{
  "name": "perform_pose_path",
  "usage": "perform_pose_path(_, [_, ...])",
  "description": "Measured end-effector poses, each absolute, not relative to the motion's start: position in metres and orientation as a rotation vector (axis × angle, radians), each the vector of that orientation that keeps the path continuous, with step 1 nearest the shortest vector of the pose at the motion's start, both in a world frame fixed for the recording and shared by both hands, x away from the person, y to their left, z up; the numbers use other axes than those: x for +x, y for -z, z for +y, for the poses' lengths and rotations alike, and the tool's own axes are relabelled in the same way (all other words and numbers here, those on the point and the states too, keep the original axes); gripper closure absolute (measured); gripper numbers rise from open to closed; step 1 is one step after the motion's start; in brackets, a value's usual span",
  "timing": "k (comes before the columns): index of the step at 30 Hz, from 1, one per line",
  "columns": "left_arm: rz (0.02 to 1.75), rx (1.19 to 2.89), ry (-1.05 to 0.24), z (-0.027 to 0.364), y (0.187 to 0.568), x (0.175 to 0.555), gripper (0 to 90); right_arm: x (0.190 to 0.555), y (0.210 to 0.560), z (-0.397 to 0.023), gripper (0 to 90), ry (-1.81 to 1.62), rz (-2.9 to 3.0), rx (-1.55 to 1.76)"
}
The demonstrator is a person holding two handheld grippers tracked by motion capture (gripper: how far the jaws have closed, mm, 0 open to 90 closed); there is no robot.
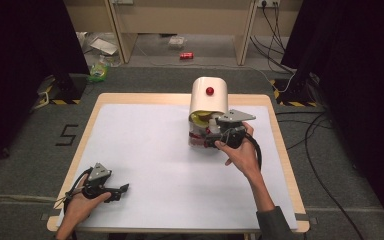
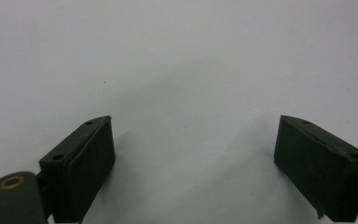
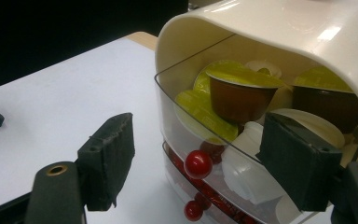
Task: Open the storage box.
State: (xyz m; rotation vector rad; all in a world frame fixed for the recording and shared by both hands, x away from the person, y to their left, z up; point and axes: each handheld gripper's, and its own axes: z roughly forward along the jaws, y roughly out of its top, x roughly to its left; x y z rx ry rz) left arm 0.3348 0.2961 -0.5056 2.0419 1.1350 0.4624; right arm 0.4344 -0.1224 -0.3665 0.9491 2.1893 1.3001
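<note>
Left gripper [image 1: 111, 191] rested low on the white tabletop [image 1: 150, 165] near its front edge, jaws wide apart, nothing between. Right gripper [image 3: 196, 158], jaws apart, sat at the clear drawer [image 3: 191, 126] of the cream capsule holder [image 1: 208, 97], one jaw inside among yellow-lidded capsules [image 3: 240, 88]; red knob [image 3: 198, 164] between jaws, untouched.
</note>
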Motion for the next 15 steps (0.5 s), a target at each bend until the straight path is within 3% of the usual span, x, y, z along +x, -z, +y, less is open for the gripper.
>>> perform_pose_path(15, [1.135,2.042,-0.462,0.2962,0.5056,0.3348,11.6,0.4305,0.366,-0.1234,26.8,-1.292,2.21,0.927])
